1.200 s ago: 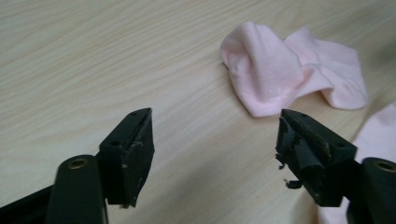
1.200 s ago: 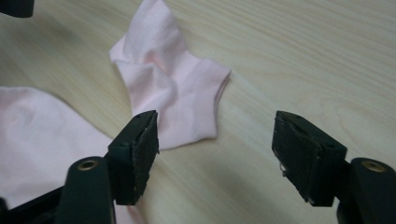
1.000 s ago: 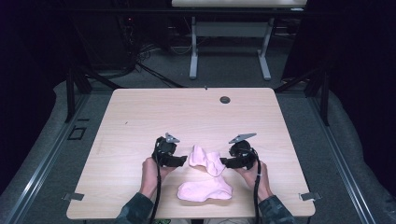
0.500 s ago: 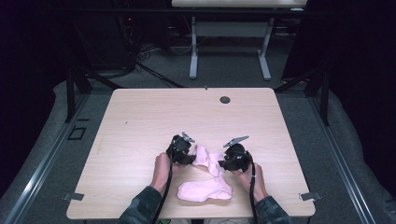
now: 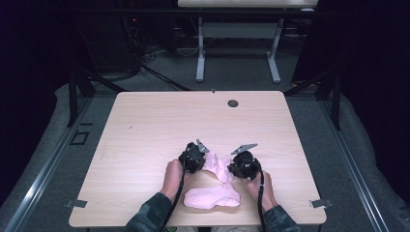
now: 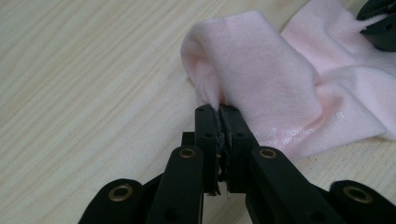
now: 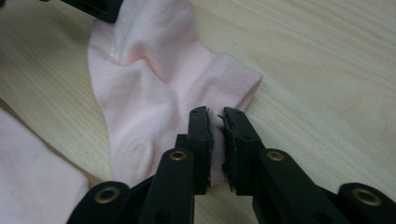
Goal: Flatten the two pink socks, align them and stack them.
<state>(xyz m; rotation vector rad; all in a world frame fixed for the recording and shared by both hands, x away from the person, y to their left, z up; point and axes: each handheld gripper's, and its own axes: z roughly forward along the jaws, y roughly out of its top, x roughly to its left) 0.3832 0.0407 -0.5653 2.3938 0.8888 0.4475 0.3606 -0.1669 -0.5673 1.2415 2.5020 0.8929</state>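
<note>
Now both hands hold each gripper low, left gripper [image 6: 219, 112] and right gripper [image 7: 215, 116] just closed, pinching the sock [image 5: 217, 166].

Pale pink sock [image 5: 218, 166], fine knit, ribbed at cuff, faint white lettering on the foot in left gripper view. Second sock [image 5: 212, 197], same pale pink, plain. Table [image 5: 145, 130]: light wood, blond grain in long streaks; small dark round cap [image 5: 233, 103] near far edge. Left gripper [image 6: 219, 114] and right gripper [image 7: 215, 116]: matte black, brass-coloured rivets. Sleeves [image 5: 150, 215] dark green. Floor [image 5: 232, 72] grey.
</note>
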